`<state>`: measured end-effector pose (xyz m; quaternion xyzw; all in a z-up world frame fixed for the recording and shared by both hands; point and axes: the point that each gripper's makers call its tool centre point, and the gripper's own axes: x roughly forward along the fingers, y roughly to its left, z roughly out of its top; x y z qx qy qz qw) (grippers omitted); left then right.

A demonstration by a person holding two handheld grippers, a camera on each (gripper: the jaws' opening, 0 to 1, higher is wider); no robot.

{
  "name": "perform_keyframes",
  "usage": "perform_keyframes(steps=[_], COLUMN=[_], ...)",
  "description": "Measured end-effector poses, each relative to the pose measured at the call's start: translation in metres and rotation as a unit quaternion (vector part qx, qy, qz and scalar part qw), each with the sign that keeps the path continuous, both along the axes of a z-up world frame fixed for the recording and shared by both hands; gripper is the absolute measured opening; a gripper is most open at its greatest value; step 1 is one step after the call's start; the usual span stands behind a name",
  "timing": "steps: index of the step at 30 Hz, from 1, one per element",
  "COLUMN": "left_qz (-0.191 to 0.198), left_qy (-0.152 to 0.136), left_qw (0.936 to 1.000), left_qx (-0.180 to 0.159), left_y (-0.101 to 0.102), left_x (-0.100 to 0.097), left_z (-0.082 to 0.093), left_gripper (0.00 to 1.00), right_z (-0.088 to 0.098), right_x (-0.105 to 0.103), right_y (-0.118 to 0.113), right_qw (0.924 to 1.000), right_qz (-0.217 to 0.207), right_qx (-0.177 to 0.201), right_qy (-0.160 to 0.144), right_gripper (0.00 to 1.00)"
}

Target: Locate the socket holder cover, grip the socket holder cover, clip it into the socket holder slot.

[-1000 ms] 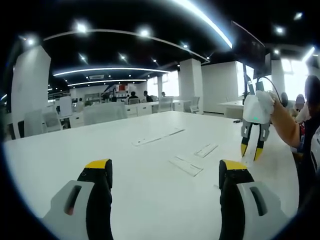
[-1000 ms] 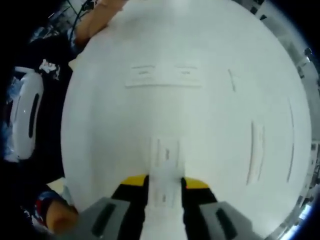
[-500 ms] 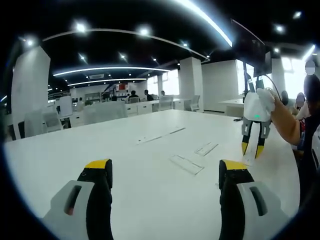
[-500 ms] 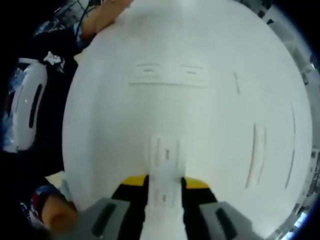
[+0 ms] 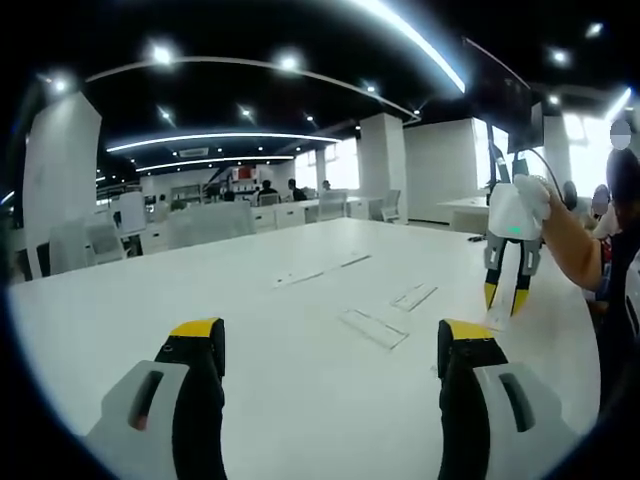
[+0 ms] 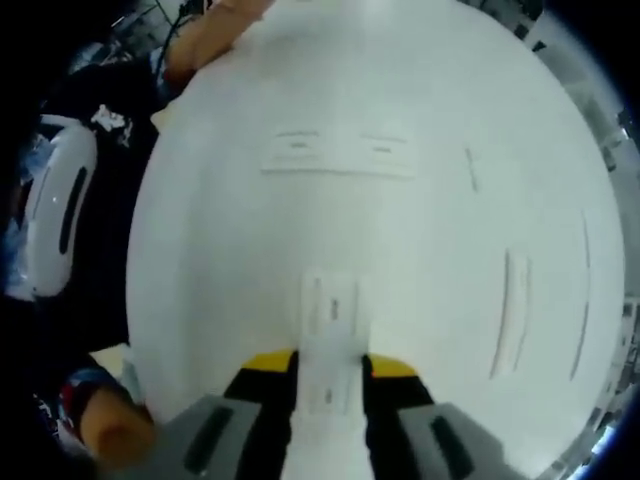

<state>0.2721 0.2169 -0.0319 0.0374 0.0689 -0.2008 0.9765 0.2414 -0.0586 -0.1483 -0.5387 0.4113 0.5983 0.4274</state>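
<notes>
Carrying the cover above the table, slot not yet engaged

Holding the socket holder cover between my right gripper jaws, I read this as the carry step: the piece is off the table and hangs over it, so the grip step looks done and the clip step has not begun. The jaws close on the cover's near end, one yellow tip on each long edge, leaving the far end free to lead into a slot. That seems the reason for the end grip.

In the left gripper view the right gripper points straight down with the cover dangling from its tips, lower end just above the table. A hand and forearm carry it in from the right.

Flat white pieces lie ahead: a long one with two recesses straight in front in the right gripper view, and thin strips off to the right. I judge the long one to be the socket holder, but cannot confirm which piece carries the slot.

My left gripper sits low and level over the near table edge, jaws wide apart, nothing between them.
</notes>
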Motion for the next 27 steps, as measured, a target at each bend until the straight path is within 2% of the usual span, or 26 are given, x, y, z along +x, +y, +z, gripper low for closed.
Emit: perform_keyframes(steps=[8,20,27], left_qz=[0.0,-0.002,-0.003], left_qy=[-0.001,-0.002,-0.003], left_qw=[1.0,1.0,1.0], left_qx=[0.0,-0.001,-0.001], left_y=[0.0,-0.001,-0.001], left_x=[-0.001,0.0,0.0], left_z=[0.001,0.002,0.003], left_gripper=[0.87,0.86,0.86], right_z=[0.011,0.024,0.03], right_x=[0.003,0.006,0.014], right_y=[-0.002,-0.008,-0.014], right_qw=[0.9998,0.9995,0.9992], right_qz=[-0.003,-0.001,-0.011], right_qx=[0.014,0.01,0.007], right_qy=[-0.012,-0.031,-0.037], right_gripper=[0.27,0.27,0.27])
